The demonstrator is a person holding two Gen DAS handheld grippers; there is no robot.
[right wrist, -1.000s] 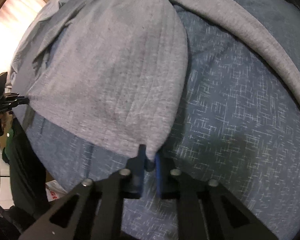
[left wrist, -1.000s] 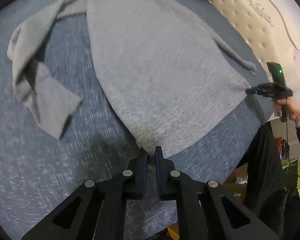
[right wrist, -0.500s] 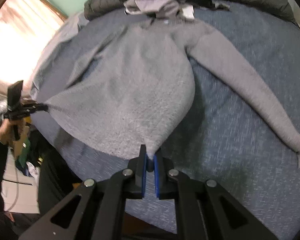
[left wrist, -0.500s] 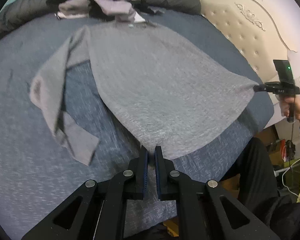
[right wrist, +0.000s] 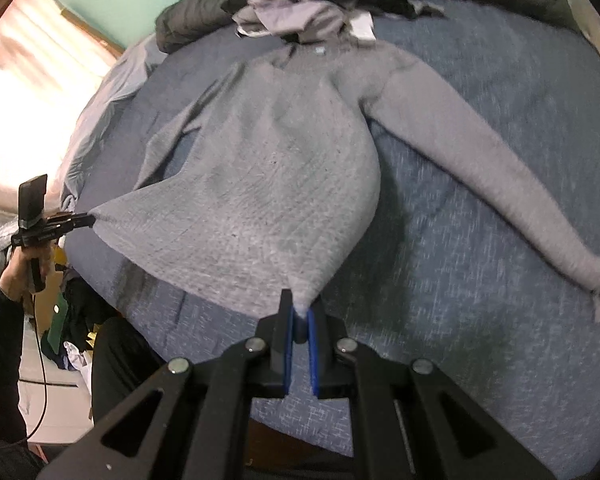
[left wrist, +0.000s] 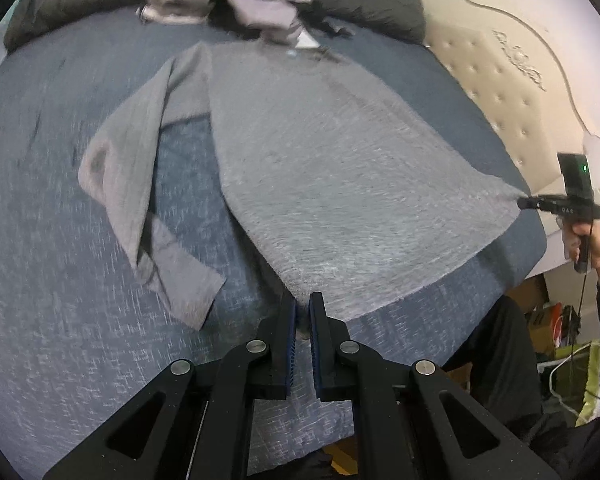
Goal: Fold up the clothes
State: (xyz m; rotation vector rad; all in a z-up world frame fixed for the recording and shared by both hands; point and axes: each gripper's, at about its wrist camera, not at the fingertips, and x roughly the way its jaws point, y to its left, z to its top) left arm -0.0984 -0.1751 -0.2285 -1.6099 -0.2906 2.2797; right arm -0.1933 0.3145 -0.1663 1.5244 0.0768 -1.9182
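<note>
1. A grey knit sweater (right wrist: 268, 184) is seen spread face-up on a blue bedspread (right wrist: 480, 340), collar toward the pile of clothes (right wrist: 300, 4) at the far end of the bed, hem toward the person. The hem is held off the bed at its two corners.
2. The left gripper (left wrist: 303, 316) is seen with its jaws clenched on one hem corner; the right gripper (right wrist: 299, 320) is seen with its jaws clenched on the other, a small nub of knit pinched between the blue pads (right wrist: 287, 344).
3. Risk: only a small tip of fabric is pinched on each side. If the hem is pulled tauter, a corner could be drawn out of the jaws and that half would drop in a skewed heap.
4. Risk: the left sleeve (left wrist: 136, 184) lies doubled on itself with its cuff turned over. If the body is folded over it as it lies, a lump is likely to be trapped inside.
5. Risk: the right sleeve (right wrist: 500, 184) is stretched well out from the body across the bedspread. It could drag and twist if the hem is carried toward the collar.
6. Risk: the collar lies just beside the pile of clothes, possibly touching it; contact cannot be told. A hem carried too far could snag there.
7. Risk: the hem sits near the bed edge beside the person's dark trousers (left wrist: 496, 344). If slackened unevenly, it could slide off the edge.
8. Both views are blurred by motion, so fine creases cannot be judged.
</note>
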